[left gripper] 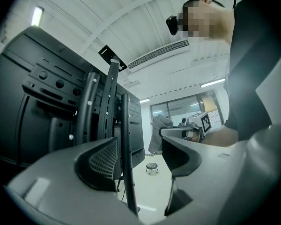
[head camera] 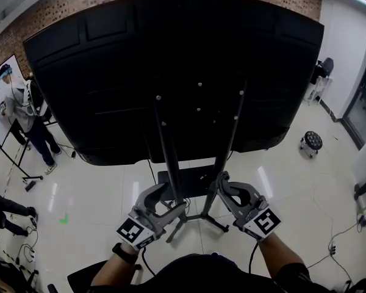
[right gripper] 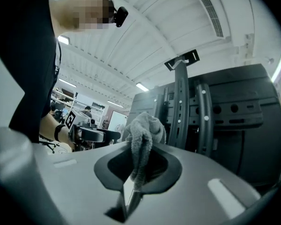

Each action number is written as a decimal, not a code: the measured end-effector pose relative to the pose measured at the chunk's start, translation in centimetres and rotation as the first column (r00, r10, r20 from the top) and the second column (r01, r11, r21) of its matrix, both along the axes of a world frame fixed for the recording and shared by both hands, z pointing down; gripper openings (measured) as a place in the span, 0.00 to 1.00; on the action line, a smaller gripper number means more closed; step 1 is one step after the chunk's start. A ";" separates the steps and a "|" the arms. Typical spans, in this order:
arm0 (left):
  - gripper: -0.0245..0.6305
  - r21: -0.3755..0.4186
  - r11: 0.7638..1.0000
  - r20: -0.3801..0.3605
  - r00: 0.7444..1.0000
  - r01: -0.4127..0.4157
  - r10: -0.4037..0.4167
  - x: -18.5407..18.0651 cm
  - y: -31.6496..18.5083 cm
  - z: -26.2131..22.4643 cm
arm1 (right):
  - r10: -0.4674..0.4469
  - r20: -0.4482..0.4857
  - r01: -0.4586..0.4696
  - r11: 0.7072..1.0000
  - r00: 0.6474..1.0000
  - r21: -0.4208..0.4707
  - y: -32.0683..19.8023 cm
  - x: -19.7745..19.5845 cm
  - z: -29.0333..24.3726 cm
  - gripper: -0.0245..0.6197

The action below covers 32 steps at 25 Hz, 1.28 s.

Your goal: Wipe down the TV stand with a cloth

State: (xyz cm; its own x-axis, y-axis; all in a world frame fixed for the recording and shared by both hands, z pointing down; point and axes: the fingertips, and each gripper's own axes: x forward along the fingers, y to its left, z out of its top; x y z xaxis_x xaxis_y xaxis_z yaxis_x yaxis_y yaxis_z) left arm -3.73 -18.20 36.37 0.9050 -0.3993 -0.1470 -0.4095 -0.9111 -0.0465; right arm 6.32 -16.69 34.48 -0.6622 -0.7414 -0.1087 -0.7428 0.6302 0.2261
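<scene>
The TV stand has two black upright poles [head camera: 169,163] carrying a big black TV [head camera: 140,60] seen from behind, above a dark base shelf [head camera: 192,182]. My left gripper [head camera: 165,199] is open at the left pole, low down. In the left gripper view that pole [left gripper: 113,102] runs up between the parted jaws of the gripper [left gripper: 140,158]. My right gripper [head camera: 222,180] is by the right pole [head camera: 226,145], shut on a grey cloth [right gripper: 143,130] that bunches above its jaws [right gripper: 138,168]. The cloth [left gripper: 159,125] also shows in the left gripper view.
The stand's legs [head camera: 210,220] spread over a glossy white floor. A person [head camera: 27,112] stands by a whiteboard at far left. A small black stool [head camera: 311,141] sits at the right, and cables [head camera: 338,240] trail over the floor at lower right.
</scene>
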 end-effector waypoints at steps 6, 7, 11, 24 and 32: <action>0.52 0.150 0.989 -0.040 0.999 -0.013 0.019 1.9 -1.8 -7.3 | -0.046 -0.089 0.055 0.993 0.995 0.103 -3.1 0.6 -7.2 0.07; 0.52 0.177 0.984 -0.046 0.999 -0.013 0.022 2.1 -2.1 -8.8 | -0.052 -0.108 0.066 0.989 0.993 0.131 -3.7 0.6 -8.7 0.07; 0.52 0.273 0.962 -0.086 0.995 -0.025 0.051 3.0 -3.0 -15.6 | -0.033 -0.195 0.076 0.973 0.980 0.218 -6.0 0.7 -14.6 0.07; 0.52 0.511 0.859 -0.036 0.999 0.007 0.014 5.6 -5.6 -31.7 | 0.077 -0.326 0.072 0.904 0.942 0.421 -11.8 1.2 -33.0 0.07; 0.52 0.554 0.832 -0.008 0.999 0.035 -0.037 6.4 -8.2 -38.0 | 0.171 -0.381 0.010 0.903 0.909 0.429 -14.9 1.1 -40.8 0.07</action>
